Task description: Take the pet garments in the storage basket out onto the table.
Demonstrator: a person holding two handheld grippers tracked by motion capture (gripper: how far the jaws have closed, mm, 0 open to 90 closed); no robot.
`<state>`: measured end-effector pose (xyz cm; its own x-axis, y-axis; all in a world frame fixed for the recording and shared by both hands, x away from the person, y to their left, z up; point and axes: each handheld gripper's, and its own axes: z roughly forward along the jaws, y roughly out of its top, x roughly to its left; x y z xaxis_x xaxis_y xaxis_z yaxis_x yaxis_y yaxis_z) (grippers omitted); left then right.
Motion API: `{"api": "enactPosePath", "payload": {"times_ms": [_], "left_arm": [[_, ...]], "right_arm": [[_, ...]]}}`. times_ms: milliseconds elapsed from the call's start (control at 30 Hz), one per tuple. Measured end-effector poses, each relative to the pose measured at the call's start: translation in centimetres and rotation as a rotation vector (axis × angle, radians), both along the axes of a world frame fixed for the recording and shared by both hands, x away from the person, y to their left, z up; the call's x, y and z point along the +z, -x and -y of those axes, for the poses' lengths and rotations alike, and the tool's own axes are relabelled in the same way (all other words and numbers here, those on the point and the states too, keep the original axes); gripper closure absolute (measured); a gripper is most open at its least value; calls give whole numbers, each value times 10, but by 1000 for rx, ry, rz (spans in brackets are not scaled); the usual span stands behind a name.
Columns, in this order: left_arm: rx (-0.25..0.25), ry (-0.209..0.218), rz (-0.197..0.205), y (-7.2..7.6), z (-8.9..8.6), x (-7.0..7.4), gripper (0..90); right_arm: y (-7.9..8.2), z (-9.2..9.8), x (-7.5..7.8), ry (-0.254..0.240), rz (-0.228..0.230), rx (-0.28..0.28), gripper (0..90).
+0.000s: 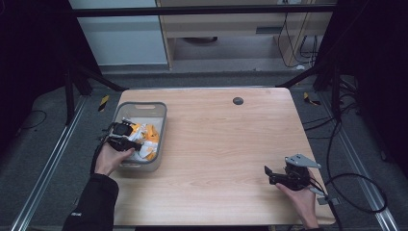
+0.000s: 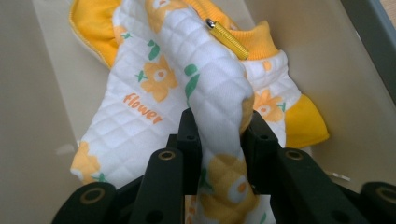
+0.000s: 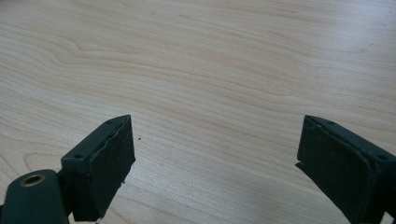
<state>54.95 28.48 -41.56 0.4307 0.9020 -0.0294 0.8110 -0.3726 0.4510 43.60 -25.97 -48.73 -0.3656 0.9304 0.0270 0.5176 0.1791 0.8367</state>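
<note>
So the only writing you can actually read is on the cloth (image 2: pixel 154 93): the word "flower" is sitting there in orange letters, slanting across the white quilted fabric next to an orange blossom with green leaves. The same blossom print is repeating all over it, and a yellow ribbed edge is showing along the top and off to the right side. A little gold metal tip (image 2: pixel 227 38) is lying on the top of the bunched-up fold, up near that yellow edge.

Starting on the left side of the table, the cloth is sitting inside a grey bin (image 1: pixel 159 139) near the table's left edge. The left gripper (image 1: pixel 126 143) is reaching into that bin, and in the left gripper view its two black jaws are clamping a raised fold of the quilted fabric between them, squeezed in tight with the fold bulging up above the pads. The beige inner walls of the bin are showing all around the cloth.

Moving right, the wooden table (image 1: pixel 216 144) is running bare across the middle. Over near the front right corner, the right gripper (image 1: pixel 270 174) is resting low over the wood in the person's hand, and the right gripper view has its jaws standing wide apart, gripping nothing, just wood grain between them.
</note>
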Motion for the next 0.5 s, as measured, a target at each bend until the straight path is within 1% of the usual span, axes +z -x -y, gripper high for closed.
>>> {"api": "enactPosePath", "payload": {"times_ms": [67,200,333,433,467,500], "left_arm": [[4,3,6,0,-1,1,717],[9,8,21,2,-4,9,724],[11,13,36,3,-7,17,726],[11,20,52,5,-9,26,728],[11,20,52,5,-9,26,729],[10,21,56,6,-10,28,730]], "right_arm": [[0,0,0,1,0,1,111],[0,0,0,0,0,0,110],[0,0,0,2,1,1,110],[0,0,0,2,1,-1,110],[0,0,0,2,1,-1,110],[0,0,0,2,1,0,110]]}}
